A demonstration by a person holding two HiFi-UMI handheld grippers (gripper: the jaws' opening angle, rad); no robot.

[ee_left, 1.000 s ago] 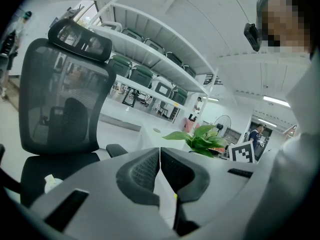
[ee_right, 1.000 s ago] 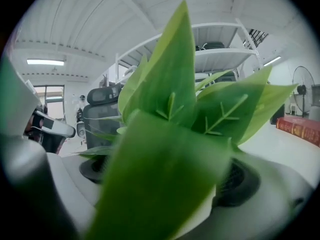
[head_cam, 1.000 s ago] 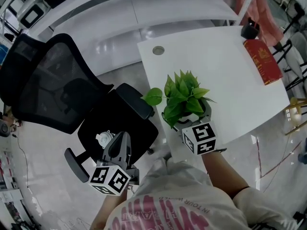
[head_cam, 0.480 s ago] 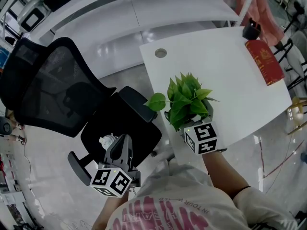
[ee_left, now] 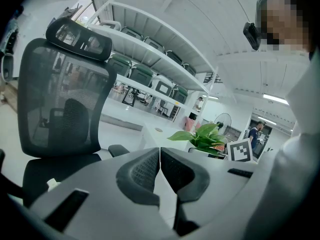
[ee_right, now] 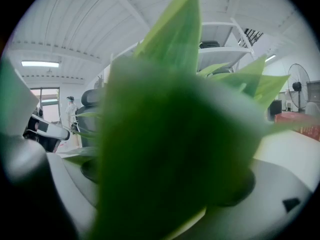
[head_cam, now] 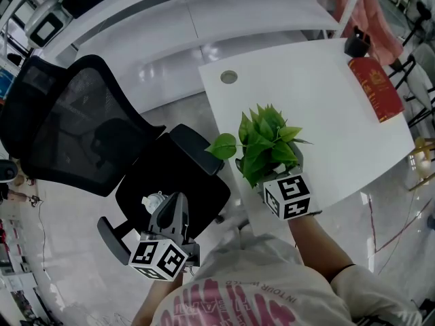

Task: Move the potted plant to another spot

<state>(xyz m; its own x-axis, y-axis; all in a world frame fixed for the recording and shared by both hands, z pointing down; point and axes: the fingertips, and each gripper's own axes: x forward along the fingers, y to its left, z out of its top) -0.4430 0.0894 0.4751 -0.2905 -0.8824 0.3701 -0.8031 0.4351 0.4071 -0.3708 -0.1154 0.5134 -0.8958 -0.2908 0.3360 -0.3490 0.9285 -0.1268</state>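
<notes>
The potted plant (head_cam: 266,141), with broad green leaves, stands at the near edge of the white table (head_cam: 319,94). My right gripper (head_cam: 275,175) reaches in from the near side, its jaws on either side of the pot beneath the leaves, shut on it. In the right gripper view blurred leaves (ee_right: 170,134) fill almost everything and hide the pot. My left gripper (head_cam: 170,216) hangs shut and empty above the black office chair (head_cam: 102,134). In the left gripper view its pads (ee_left: 145,171) touch, and the plant (ee_left: 205,136) shows beyond them.
A red book (head_cam: 372,87) and a small black object (head_cam: 355,44) lie at the table's far right corner. A round grommet (head_cam: 229,77) sits at its far left. White shelving (head_cam: 204,12) runs behind the table. The chair seat (head_cam: 170,182) stands close to the table's left edge.
Hardly anything: the whole head view has shifted slightly, while both grippers and the plant keep their places relative to the table.
</notes>
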